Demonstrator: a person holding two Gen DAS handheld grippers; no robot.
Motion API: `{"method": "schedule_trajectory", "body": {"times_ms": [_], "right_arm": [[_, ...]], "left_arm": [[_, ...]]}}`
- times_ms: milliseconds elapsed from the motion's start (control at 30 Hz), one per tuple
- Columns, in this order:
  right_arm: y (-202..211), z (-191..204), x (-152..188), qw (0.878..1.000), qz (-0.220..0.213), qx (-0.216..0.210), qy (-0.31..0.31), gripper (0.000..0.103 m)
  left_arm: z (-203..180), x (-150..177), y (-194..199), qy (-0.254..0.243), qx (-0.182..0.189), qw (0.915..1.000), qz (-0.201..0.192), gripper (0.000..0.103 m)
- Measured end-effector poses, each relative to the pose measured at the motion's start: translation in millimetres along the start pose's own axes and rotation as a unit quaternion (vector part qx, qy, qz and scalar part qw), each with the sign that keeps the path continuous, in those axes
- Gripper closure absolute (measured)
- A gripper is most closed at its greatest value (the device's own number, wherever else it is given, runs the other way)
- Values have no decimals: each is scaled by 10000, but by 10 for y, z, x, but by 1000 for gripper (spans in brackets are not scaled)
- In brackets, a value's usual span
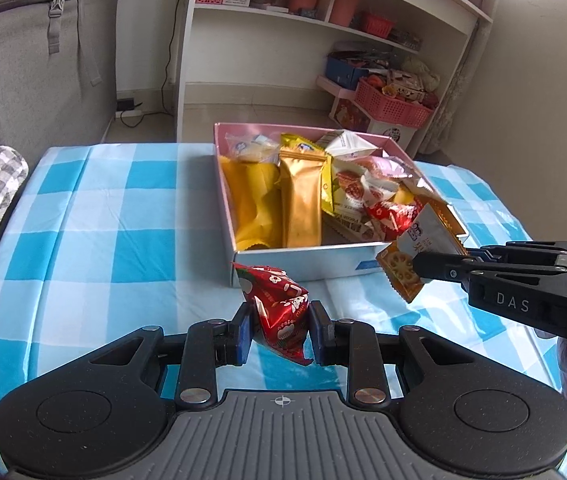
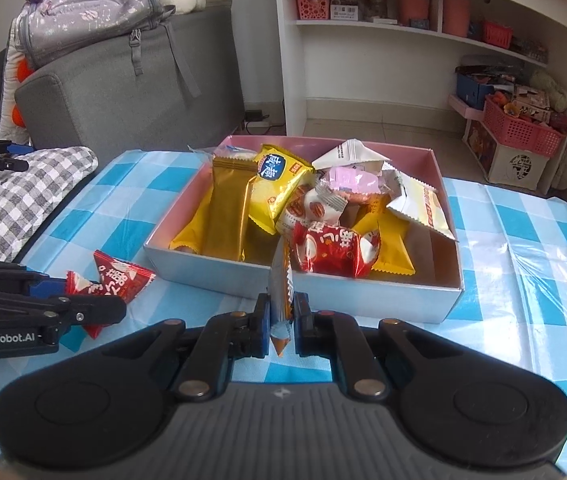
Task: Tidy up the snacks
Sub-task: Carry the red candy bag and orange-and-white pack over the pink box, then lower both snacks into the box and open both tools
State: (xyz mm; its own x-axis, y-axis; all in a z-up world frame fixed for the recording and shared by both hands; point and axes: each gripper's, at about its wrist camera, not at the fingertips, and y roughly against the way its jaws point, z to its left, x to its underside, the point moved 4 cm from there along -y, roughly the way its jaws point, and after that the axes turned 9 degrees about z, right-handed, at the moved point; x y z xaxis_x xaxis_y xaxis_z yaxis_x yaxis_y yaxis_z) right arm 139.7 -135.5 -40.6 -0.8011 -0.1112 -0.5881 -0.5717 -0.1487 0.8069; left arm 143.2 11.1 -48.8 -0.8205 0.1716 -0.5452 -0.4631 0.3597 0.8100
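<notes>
A shallow box (image 1: 303,264) (image 2: 403,294) with pink inner walls stands on the checked table and holds several snack packets, gold, yellow, white and red. My left gripper (image 1: 280,330) is shut on a red snack packet (image 1: 279,310), held above the cloth in front of the box; it also shows in the right wrist view (image 2: 117,284). My right gripper (image 2: 282,320) is shut on an orange snack packet (image 2: 280,280), seen edge-on, just before the box's near wall. In the left wrist view that packet (image 1: 419,256) hangs at the box's near right corner.
A blue and white checked cloth (image 1: 103,220) covers the table. A grey checked cushion (image 2: 15,200) lies at the left edge. Behind stand a grey sofa (image 2: 123,88) and a white shelf (image 2: 403,60) with pink baskets (image 2: 519,128).
</notes>
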Motion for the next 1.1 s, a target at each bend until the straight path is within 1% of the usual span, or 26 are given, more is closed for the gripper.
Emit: {"method": "schedule_trajectory", "body": {"times_ms": [133, 267, 433, 533, 633, 800, 967, 1100], "right_arm": [[180, -58, -119, 9998, -192, -71, 59, 93], [338, -173, -295, 9990, -436, -98, 28, 93], [358, -356, -506, 9979, -643, 13, -95, 93], [255, -491, -623, 9974, -666, 117, -233, 93], [130, -638, -737, 9970, -641, 201, -387, 93], [-77, -833, -898, 9960, -603, 272, -608, 93], [-297, -945, -984, 9961, -492, 396, -611, 93], [-464, -980, -1017, 9962, -341, 577, -558, 93]], "left_arm": [[-122, -133, 3, -32, 180, 9997, -187, 77], [-211, -297, -79, -35, 257, 9995, -171, 77], [-260, -541, -258, 186, 502, 9986, 3, 77], [-297, -638, -410, 253, 579, 9977, 230, 77], [-335, -694, -539, 215, 545, 9976, 362, 77], [-348, -748, -711, 146, 366, 9980, 502, 77], [-338, -783, -843, 120, 262, 9981, 548, 77], [-330, -772, -969, 91, 151, 9975, 681, 77]]}}
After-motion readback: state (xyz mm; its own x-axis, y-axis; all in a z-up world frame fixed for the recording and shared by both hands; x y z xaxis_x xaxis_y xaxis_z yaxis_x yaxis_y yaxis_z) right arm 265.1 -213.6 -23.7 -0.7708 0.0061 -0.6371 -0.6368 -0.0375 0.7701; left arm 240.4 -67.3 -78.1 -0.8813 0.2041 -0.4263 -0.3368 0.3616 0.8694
